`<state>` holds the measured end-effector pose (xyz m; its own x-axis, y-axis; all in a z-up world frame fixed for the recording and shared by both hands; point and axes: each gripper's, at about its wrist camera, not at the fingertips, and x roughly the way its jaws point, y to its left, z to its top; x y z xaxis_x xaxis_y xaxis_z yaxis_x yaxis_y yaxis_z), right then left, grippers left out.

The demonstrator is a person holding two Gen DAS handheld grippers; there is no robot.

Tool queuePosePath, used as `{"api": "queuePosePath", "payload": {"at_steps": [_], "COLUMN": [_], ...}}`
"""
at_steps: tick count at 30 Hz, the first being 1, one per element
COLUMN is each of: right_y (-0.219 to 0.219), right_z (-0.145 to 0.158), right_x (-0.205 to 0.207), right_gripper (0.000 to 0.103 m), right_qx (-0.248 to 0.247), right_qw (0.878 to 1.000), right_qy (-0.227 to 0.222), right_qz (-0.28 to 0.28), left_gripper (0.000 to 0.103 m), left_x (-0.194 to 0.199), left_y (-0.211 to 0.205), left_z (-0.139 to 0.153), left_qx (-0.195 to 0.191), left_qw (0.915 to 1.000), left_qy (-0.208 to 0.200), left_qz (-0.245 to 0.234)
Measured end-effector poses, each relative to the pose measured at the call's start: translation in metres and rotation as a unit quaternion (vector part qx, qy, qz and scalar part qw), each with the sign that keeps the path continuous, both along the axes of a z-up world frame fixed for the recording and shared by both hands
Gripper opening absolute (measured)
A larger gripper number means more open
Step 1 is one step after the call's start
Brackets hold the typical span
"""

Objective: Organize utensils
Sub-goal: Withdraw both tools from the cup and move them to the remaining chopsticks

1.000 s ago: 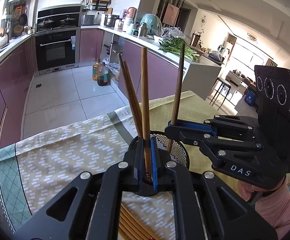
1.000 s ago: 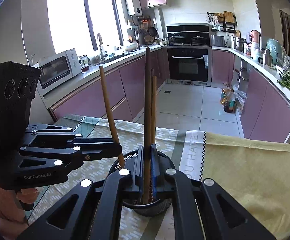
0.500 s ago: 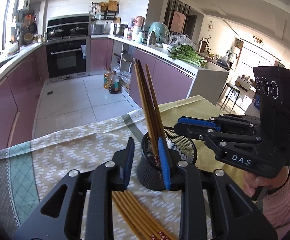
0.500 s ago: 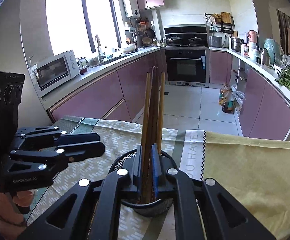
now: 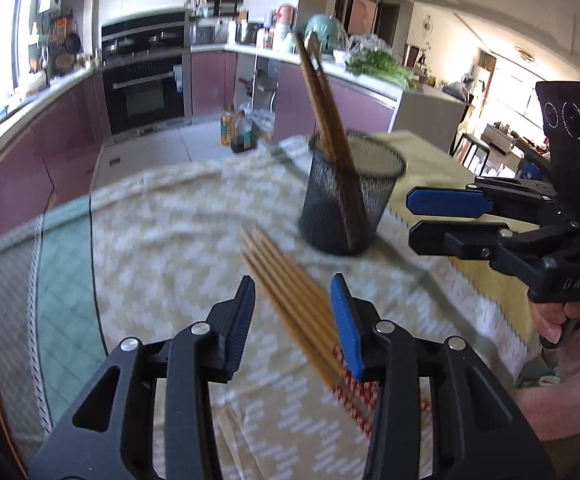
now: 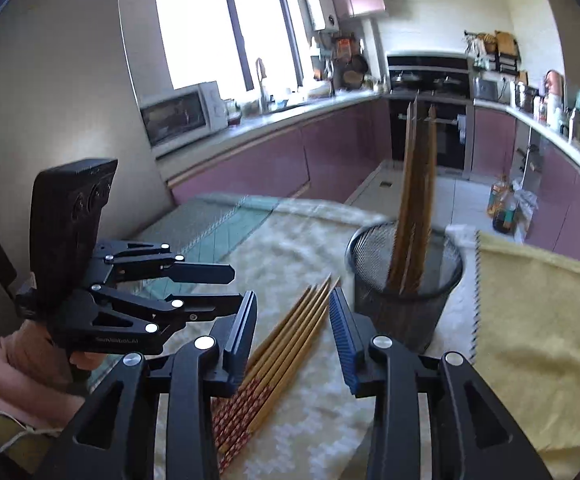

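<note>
A black mesh cup point(image 5: 350, 200) point(image 6: 406, 280) stands on the patterned tablecloth with several wooden chopsticks point(image 5: 322, 100) point(image 6: 416, 184) leaning inside it. A bundle of loose chopsticks point(image 5: 278, 276) point(image 6: 290, 340) lies flat on the cloth in front of the cup. My left gripper point(image 5: 293, 286) hovers over that bundle; its jaws are opening and the pads press on nothing. My right gripper point(image 6: 293, 300) hangs over the same bundle from the other side, its jaws also opening and bare. Each shows in the other's view: right gripper point(image 5: 411, 217), left gripper point(image 6: 237, 286).
A yellow cloth point(image 6: 538, 320) covers the table's right part and a green panel point(image 6: 214, 228) its far left. Beyond the table edge lie the kitchen floor, purple cabinets and oil bottles point(image 5: 238, 132). A pink-sleeved hand point(image 5: 570, 332) grips the right gripper's handle.
Both grippers were shut on chopsticks standing in the cup; they have let go, opened and drawn back and down over the loose bundle. The released chopsticks now lean together in the cup.
</note>
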<state>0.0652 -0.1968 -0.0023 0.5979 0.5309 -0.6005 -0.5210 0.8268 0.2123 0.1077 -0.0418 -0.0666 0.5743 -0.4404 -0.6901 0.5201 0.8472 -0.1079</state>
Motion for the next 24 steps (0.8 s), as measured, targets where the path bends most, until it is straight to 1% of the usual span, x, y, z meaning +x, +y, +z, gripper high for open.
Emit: {"api": "queuePosePath", "payload": {"at_steps": [3,5,10,17,21,24], "right_y": [0.009,0.012,0.014,0.013,0.015,0.018], "right_z": [-0.024,-0.035,-0.05,-0.062,-0.063,-0.063], "right_x": [0.002,0.002,-0.001,-0.004,-0.005,-0.003], "right_gripper": [0.036,0.036,0.035,0.035,0.034,0.033], "right_qx": [-0.005,-0.007,-0.009,-0.011,-0.022,-0.031], "right_qw": [0.999,0.998,0.996,0.994,0.994,0.994], "right_qy": [0.04,0.058,0.084,0.103,0.1,0.096], "right_qz": [0.0,-0.001,-0.014,-0.028,-0.032,-0.034], "left_gripper": [0.039,0.039,0.039,0.041,0.04,0.038], "left_x": [-0.003,-0.006,-0.011,-0.013,-0.012,-0.012], "left_y": [0.004,0.006,0.006,0.001,-0.004,-0.006], "left_z": [-0.021,-0.031,-0.044,-0.051,-0.053,-0.053], "left_qx": [0.004,0.003,0.0,-0.003,0.005,0.012], "left_qw": [0.9996,0.9991,0.998,0.9973,0.9976,0.9977], "left_qy": [0.027,0.042,0.062,0.072,0.068,0.065], "left_qz": [0.006,0.01,0.011,0.009,0.01,0.013]}}
